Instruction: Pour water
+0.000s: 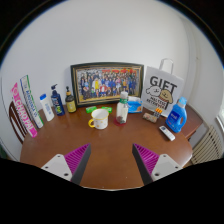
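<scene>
Gripper (pixel 110 165) spread wide, nothing held, magenta pads (pixel 73 159) facing inward over bare wooden table (pixel 110 145).

Clear water bottle (pixel 122 108) well beyond fingers, slightly right of centre line; stands upright, long axis vertical, cap up; transparent body with label band.

Yellow-and-white mug (pixel 98 118) just left of bottle, handle toward left finger side.

Blue bowl (pixel 134 104) just right of bottle. Framed group photo (pixel 107 82) behind, against wall. Blue detergent bottle (pixel 177 115) far right.
</scene>
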Available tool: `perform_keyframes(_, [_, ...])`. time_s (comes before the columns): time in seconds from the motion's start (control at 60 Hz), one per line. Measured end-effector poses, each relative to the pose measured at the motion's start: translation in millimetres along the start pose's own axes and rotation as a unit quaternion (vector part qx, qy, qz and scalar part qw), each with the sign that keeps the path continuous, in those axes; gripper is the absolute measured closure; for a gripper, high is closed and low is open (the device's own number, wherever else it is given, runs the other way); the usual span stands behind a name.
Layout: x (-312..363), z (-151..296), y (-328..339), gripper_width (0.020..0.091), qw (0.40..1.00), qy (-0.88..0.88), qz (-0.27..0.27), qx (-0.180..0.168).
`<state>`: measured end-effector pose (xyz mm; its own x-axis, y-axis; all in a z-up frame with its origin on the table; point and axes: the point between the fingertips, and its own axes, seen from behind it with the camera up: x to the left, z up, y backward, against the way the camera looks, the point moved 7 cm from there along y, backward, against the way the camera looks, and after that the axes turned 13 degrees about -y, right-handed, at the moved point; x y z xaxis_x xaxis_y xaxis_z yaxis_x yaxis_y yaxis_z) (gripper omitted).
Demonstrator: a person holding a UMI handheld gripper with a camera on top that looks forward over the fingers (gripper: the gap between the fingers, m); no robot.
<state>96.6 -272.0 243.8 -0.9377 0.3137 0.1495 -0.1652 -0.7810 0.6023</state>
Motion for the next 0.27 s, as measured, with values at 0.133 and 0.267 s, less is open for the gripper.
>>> perform_keyframes(0.133, [3.5, -3.9, 9.8, 0.0251, 1.0, 0.012, -0.003, -0.004])
perform_keyframes(0.267, [1.4, -4.5, 14.9, 0.025, 0.999, 0.028, -0.021, -0.014])
